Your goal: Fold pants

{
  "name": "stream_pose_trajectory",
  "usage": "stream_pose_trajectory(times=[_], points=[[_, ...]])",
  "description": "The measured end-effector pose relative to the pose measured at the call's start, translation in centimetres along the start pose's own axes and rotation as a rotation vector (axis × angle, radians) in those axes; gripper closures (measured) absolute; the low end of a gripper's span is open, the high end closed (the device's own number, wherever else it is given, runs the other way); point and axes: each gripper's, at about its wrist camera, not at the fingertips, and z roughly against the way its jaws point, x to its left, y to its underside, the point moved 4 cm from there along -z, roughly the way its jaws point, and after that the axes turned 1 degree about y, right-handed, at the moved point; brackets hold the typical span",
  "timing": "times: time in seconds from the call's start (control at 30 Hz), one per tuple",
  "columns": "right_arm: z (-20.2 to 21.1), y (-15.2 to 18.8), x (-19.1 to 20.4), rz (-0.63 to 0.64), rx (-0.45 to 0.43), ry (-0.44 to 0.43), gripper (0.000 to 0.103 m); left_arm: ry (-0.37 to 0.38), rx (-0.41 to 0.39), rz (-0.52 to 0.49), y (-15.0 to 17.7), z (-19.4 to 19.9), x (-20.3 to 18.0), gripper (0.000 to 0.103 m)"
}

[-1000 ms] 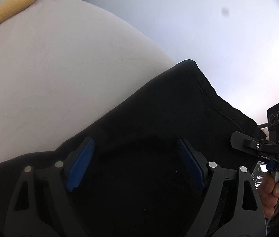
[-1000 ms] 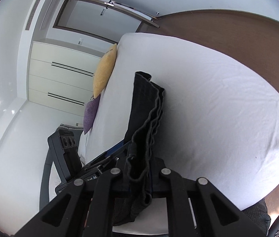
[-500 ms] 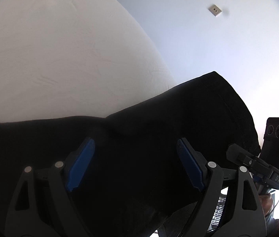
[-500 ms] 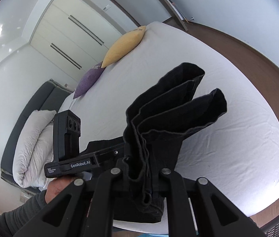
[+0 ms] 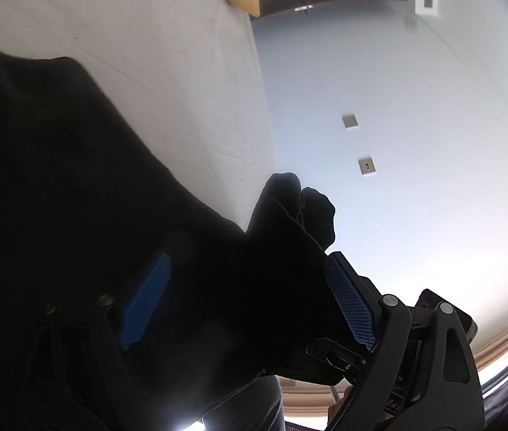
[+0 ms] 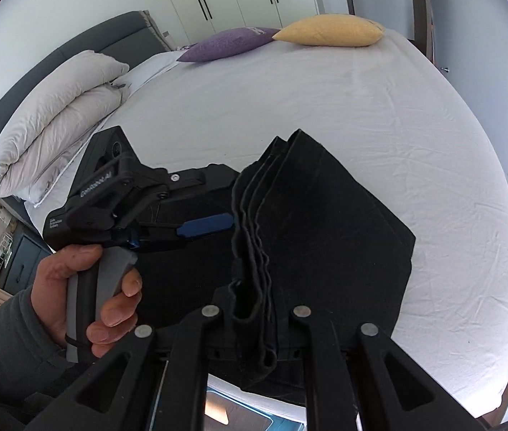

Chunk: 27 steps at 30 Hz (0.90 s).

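Observation:
Black pants (image 6: 325, 233), folded into several layers, are held above the white bed (image 6: 361, 107). My right gripper (image 6: 254, 309) is shut on their bunched, layered edge, and its fingertips are buried in the cloth. My left gripper (image 5: 246, 256) is just left of that edge, and one blue pad (image 6: 205, 224) reaches toward the fabric. In the left wrist view the pants (image 5: 74, 179) lie between its wide-set blue pads (image 5: 350, 309). Its jaws are opening and the right pad's face is bare.
A yellow pillow (image 6: 329, 30) and a purple pillow (image 6: 228, 41) lie at the bed's far end. A folded white duvet (image 6: 52, 115) sits by the grey headboard (image 6: 74, 46). A person's hand (image 6: 110, 287) grips the left gripper's handle. The wall (image 5: 397, 143) is on the right.
Both grippers have rolled and swung across the room with the pants. The pants now spread out flatter over the bed, and the left gripper has come close beside the right.

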Motion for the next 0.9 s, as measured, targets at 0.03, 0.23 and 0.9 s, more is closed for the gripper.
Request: stream_pose_trajectory(times=[0.03, 0.23, 0.9], points=[[-0.3, 0.0, 0.6, 0.015, 0.004, 0.006, 0.092, 0.01, -0.009, 0.019, 0.1, 0.6, 0.5, 0.013], [-1.9, 0.5, 3.7, 0.111, 0.029, 0.066, 0.092, 0.026, 0.012, 0.005, -1.0, 2.2, -0.2, 0.007], [-2.6, 0.6, 5.9, 0.13, -0.012, 0.065, 0.092, -0.114, 0.143, -0.142, 2.5, -0.3, 1.0, 0.097]])
